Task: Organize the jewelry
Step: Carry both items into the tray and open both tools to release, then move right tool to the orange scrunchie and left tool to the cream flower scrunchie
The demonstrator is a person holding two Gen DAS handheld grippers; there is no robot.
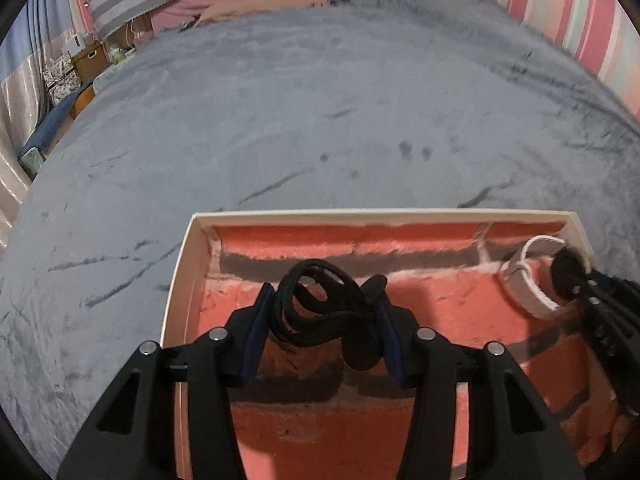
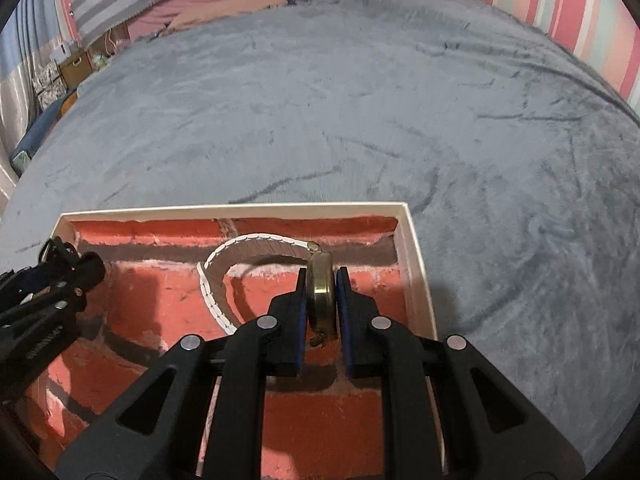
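Note:
A cream box lined with red foam lies on a grey plush blanket. My left gripper is shut on a black watch with a looped black strap, held over the left part of the box. My right gripper is shut on the brass case of a white-strap watch, held on edge over the right part of the box. Its white strap curls to the left; it also shows in the left wrist view. The left gripper shows at the left of the right wrist view.
The grey blanket spreads around the box on all sides. A striped pink wall stands at the right. A wooden crate and clutter lie beyond the bed's far left edge.

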